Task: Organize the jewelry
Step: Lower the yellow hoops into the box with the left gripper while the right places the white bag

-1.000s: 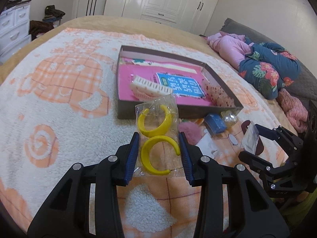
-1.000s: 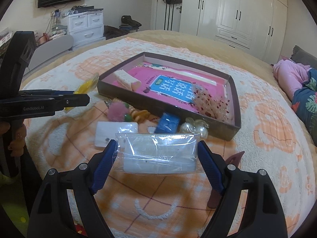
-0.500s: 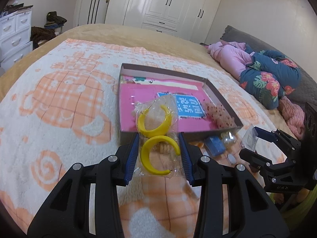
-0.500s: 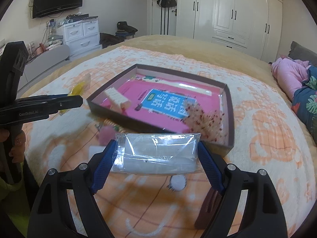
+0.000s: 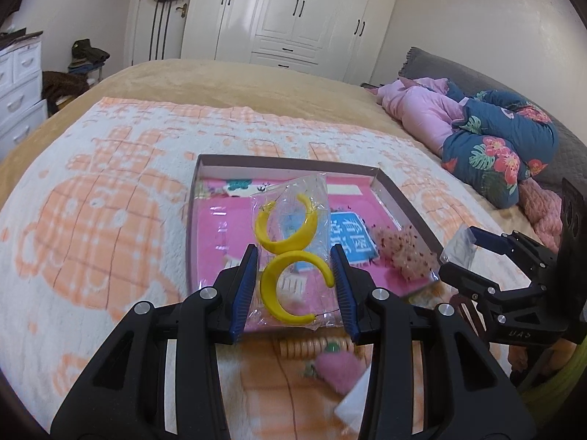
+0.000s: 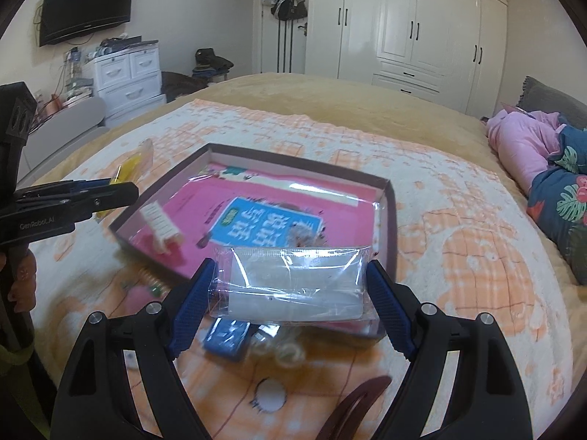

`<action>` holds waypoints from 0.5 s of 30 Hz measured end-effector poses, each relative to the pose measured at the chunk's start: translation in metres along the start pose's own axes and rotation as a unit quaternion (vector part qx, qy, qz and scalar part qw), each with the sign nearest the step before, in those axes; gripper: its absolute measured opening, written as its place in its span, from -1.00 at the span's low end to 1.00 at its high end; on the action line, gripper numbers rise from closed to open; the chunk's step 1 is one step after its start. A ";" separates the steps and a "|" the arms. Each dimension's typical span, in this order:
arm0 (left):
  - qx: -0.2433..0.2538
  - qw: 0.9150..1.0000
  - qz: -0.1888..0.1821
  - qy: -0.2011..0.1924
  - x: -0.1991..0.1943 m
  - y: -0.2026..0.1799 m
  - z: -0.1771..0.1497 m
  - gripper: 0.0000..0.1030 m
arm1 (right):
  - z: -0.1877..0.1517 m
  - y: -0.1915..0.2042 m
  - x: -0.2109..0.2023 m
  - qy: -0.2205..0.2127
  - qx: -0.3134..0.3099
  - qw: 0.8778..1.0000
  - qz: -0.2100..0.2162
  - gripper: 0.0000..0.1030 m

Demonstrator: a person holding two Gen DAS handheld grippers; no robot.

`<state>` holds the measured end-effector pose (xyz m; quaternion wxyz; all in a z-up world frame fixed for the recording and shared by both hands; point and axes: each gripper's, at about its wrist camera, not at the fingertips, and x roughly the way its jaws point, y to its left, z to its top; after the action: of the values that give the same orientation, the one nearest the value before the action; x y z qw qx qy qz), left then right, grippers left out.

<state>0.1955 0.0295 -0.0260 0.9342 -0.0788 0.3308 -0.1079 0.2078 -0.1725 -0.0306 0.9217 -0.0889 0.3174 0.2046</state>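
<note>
Left claw (image 5: 295,286) pinches the bagged yellow earrings (image 5: 290,253) above the box (image 5: 190,227). Right claw (image 6: 290,293) pinches a clear packet (image 6: 293,282) over its near edge. Several items already lie inside; loose pieces (image 6: 227,333) before the box remain unsorted.

This was a bedroom in a home. A wide bed (image 6: 330,110) filled most of both views, spread with a tan cover and a fleecy white-and-orange blanket (image 5: 91,220). Tall white wardrobes (image 6: 422,25) lined the far wall, with bags (image 6: 284,0) hung on a door beside them. A flat television (image 6: 86,5) was mounted above a white chest of drawers (image 6: 128,73), and folded pink and floral bedding (image 5: 477,135) lay along the bed's right edge.
</note>
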 end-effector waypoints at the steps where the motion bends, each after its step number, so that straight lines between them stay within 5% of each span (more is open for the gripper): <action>1: 0.001 1.000 0.000 0.002 0.004 0.000 0.002 -0.38 | 0.001 -0.002 0.002 0.001 0.002 1.000 -0.001 0.54; 15: 0.000 1.000 -0.001 0.026 0.052 0.002 0.024 -0.38 | 0.014 -0.017 0.035 0.019 0.030 0.999 -0.001 0.54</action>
<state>0.2506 0.0200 -0.0390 0.9252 -0.0767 0.3548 -0.1103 0.2478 -0.1723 -0.0413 0.9179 -0.0657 0.3409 0.1920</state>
